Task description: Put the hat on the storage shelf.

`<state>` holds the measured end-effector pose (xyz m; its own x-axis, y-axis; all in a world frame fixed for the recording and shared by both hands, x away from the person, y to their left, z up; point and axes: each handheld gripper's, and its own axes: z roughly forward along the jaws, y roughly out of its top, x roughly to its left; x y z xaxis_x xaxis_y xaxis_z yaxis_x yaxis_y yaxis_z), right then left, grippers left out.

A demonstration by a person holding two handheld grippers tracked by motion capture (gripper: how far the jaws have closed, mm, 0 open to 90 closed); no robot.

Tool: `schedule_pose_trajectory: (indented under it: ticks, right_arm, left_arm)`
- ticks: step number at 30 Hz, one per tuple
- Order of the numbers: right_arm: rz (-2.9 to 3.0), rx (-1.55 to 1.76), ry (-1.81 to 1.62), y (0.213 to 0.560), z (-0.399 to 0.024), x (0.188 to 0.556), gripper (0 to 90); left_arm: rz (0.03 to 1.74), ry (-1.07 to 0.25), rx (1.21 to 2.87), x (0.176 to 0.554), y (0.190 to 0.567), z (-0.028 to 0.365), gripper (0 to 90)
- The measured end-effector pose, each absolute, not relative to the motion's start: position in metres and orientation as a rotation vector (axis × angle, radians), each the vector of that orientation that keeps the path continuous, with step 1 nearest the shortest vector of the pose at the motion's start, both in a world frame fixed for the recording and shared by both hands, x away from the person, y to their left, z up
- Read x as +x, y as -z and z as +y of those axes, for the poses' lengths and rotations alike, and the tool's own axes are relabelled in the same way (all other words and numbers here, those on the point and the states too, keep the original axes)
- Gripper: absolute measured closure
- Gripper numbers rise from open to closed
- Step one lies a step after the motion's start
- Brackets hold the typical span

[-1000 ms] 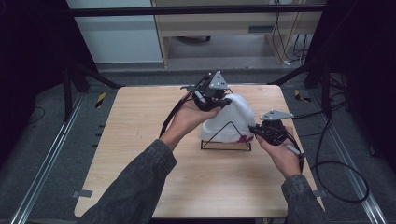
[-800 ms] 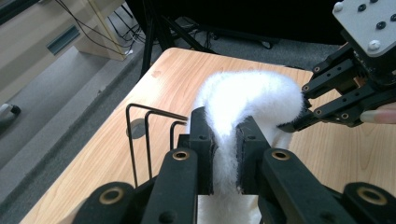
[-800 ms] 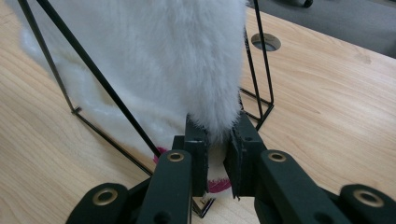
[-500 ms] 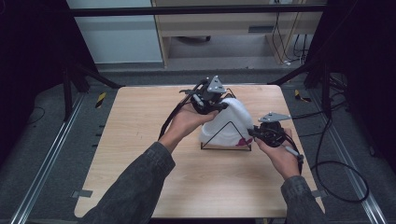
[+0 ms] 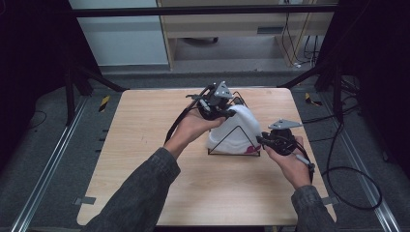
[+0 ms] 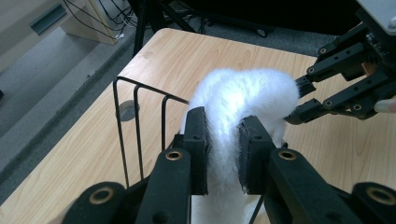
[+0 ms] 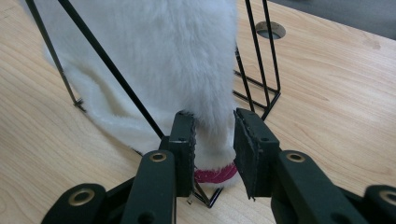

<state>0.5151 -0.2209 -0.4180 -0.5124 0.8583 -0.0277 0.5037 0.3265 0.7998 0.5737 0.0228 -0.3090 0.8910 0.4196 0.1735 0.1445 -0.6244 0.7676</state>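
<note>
On pale wood table (image 5: 145,159), white fluffy cloth (image 5: 239,128) over black wire rack (image 5: 234,145); left claw (image 6: 223,154) clamped on cloth, right claw (image 7: 212,149) apart.

A: any readable text, labels, brands or numbers in these frames?
B: none. nothing legible in the high view or in either gripper view.
A: signs?
B: only yellow-black hazard tape (image 5: 104,103) on the floor left of the surface (image 5: 145,145). no lettering on it.

One white fluffy cloth (image 5: 235,126), one black wire rack (image 5: 234,145), two grippers, one wooden table (image 5: 145,145).
</note>
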Motion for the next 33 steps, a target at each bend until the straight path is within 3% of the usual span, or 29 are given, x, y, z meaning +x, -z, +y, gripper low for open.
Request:
schedule_pose_trajectory:
  ticks: [25,33]
  right_arm:
    - [2.077,1.229,-1.065,0.41,-0.233,0.494,54.1]
    - [2.061,1.224,-1.074,0.406,-0.23,0.487,49.7]
  left_arm:
    - [0.401,-0.451,2.169,0.562,0.295,0.033,63.6]
    - [0.399,-0.471,2.155,0.555,0.293,0.032,50.9]
